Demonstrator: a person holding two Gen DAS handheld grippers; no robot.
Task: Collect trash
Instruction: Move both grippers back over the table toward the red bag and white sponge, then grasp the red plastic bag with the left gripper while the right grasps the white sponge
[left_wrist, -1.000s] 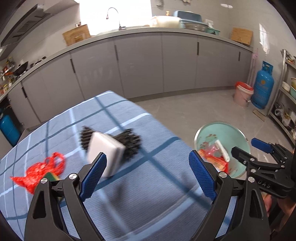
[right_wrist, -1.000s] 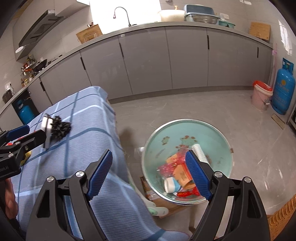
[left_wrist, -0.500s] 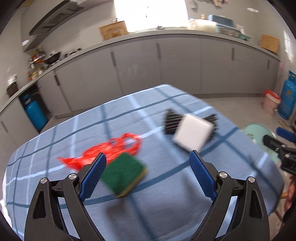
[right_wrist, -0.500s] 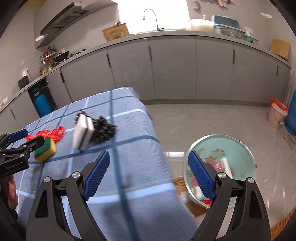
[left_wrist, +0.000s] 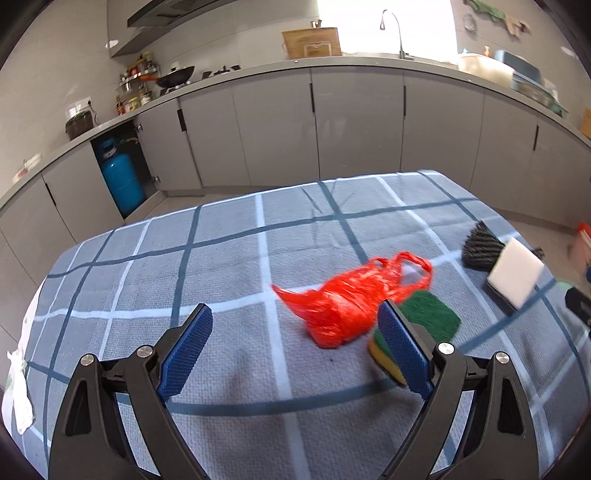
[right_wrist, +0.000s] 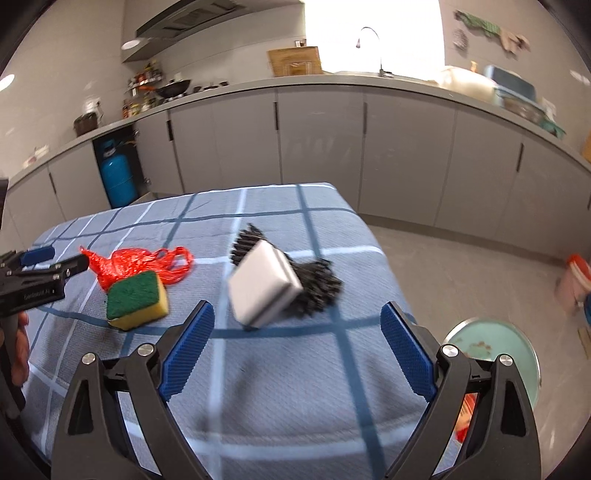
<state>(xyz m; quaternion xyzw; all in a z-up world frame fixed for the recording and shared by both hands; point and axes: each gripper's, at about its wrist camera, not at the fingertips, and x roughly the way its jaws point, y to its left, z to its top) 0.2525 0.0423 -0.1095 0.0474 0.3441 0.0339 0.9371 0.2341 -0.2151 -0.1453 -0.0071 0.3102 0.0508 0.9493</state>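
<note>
A crumpled red plastic bag (left_wrist: 351, 299) (right_wrist: 144, 264) lies on the blue checked tablecloth (left_wrist: 236, 266). Beside it sits a green-and-yellow sponge (left_wrist: 424, 325) (right_wrist: 136, 299), partly hidden behind my left gripper's right finger. Further right a white-backed brush with black bristles (left_wrist: 506, 269) (right_wrist: 273, 288) rests on the cloth. My left gripper (left_wrist: 295, 350) hangs open just short of the bag, nothing between its fingers. My right gripper (right_wrist: 297, 347) has its jaws opening, empty, a little short of the brush. The left gripper (right_wrist: 40, 273) also shows at the right wrist view's left edge.
A green bin (right_wrist: 498, 354) with trash in it stands on the floor right of the table. Grey cabinets (left_wrist: 354, 125) line the far wall; a blue gas cylinder (left_wrist: 122, 181) sits in an open bay. A red-rimmed bucket (right_wrist: 572, 280) stands at the far right.
Both grippers swung left, away from the bin and over the table. The bag and sponge came before the left gripper, the brush before the right one, whose jaws widened slightly.
</note>
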